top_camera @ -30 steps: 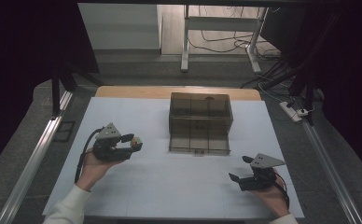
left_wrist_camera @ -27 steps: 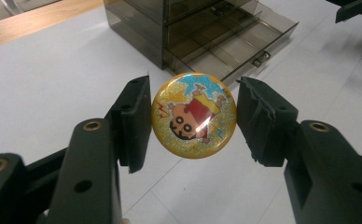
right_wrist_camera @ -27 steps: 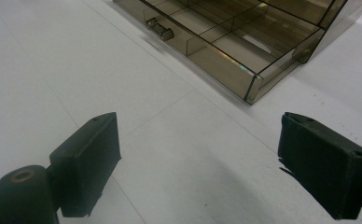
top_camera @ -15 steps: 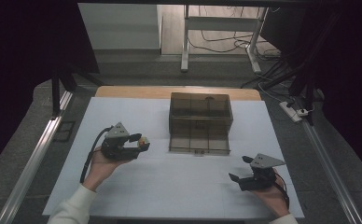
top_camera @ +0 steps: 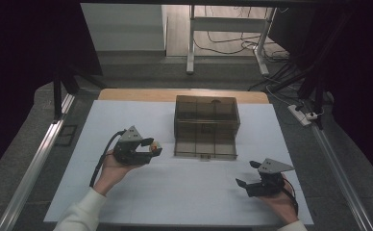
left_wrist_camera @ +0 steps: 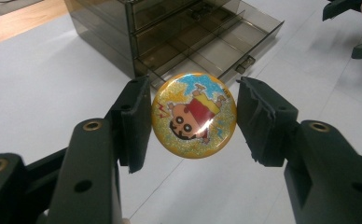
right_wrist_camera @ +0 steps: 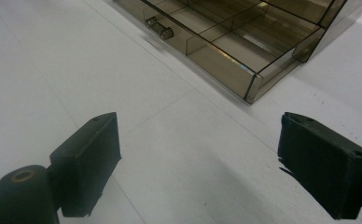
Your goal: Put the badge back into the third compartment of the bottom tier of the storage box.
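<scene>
Currently, a round yellow badge printed with a cartoon child is held by its edges between the jaws of the left claw, clear of the white worktop. In the high view the left claw is seen raised in the person's left hand, at the left of a smoky transparent drawer cabinet and just short of it, with the badge visible as a small pale spot at its tip. The cabinet's bottom drawer is pulled out, and its divided compartments are shown empty. The right claw is held wide open with nothing between its jaws, low over the worktop near the front right corner, well apart from the cabinet. From the right gripper view the drawer and its small handle are seen beyond the spread jaws.
</scene>
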Demonstrator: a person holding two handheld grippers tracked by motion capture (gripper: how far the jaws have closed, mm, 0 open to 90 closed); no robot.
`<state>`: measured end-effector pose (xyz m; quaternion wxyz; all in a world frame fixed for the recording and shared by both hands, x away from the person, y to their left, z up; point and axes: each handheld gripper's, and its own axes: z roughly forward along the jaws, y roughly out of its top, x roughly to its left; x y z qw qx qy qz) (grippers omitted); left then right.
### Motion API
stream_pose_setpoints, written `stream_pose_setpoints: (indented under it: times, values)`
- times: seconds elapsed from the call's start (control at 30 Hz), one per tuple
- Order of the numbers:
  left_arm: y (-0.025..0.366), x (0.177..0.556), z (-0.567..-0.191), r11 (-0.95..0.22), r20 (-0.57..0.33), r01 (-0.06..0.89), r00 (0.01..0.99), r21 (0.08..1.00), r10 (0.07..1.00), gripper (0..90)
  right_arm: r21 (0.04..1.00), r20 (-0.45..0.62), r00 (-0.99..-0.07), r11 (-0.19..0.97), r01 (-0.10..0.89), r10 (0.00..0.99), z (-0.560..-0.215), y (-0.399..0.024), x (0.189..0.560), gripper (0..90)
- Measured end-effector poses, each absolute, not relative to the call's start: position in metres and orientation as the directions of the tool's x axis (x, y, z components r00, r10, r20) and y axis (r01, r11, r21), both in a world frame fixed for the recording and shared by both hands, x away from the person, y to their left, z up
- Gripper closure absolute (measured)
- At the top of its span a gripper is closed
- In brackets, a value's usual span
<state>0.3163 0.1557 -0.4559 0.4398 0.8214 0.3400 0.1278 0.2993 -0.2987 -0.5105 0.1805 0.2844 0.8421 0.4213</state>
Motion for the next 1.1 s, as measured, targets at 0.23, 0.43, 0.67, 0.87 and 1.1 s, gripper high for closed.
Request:
stream_pose_setpoints:
  times: [0.23, 0.43, 0.67, 0.87, 1.1]
  values:
    - [0.146, 0.32, -0.457, -0.39, -0.09, 0.443, 0.745, 0.807, 0.661, 46.1, 0.812, -0.065, -0.773, 0.484, 0.326, 0.631, -0.51, -0.299, 0.299, 12.9]
    - [0.138, 0.323, -0.457, -0.397, -0.089, 0.438, 0.754, 0.807, 0.651, 46.1, 0.812, -0.066, -0.773, 0.484, 0.326, 0.631, -0.51, -0.299, 0.299, 12.9]
    - [0.13, 0.325, -0.456, -0.405, -0.089, 0.432, 0.764, 0.806, 0.639, 46.1, 0.814, -0.064, -0.773, 0.481, 0.326, 0.632, -0.511, -0.298, 0.299, 12.9]
    - [0.122, 0.328, -0.457, -0.411, -0.087, 0.427, 0.771, 0.806, 0.631, 46.1, 0.812, -0.065, -0.773, 0.483, 0.327, 0.631, -0.511, -0.299, 0.299, 12.9]
    - [0.112, 0.331, -0.457, -0.419, -0.084, 0.419, 0.781, 0.806, 0.619, 46.1, 0.813, -0.065, -0.772, 0.482, 0.327, 0.633, -0.51, -0.299, 0.299, 12.9]
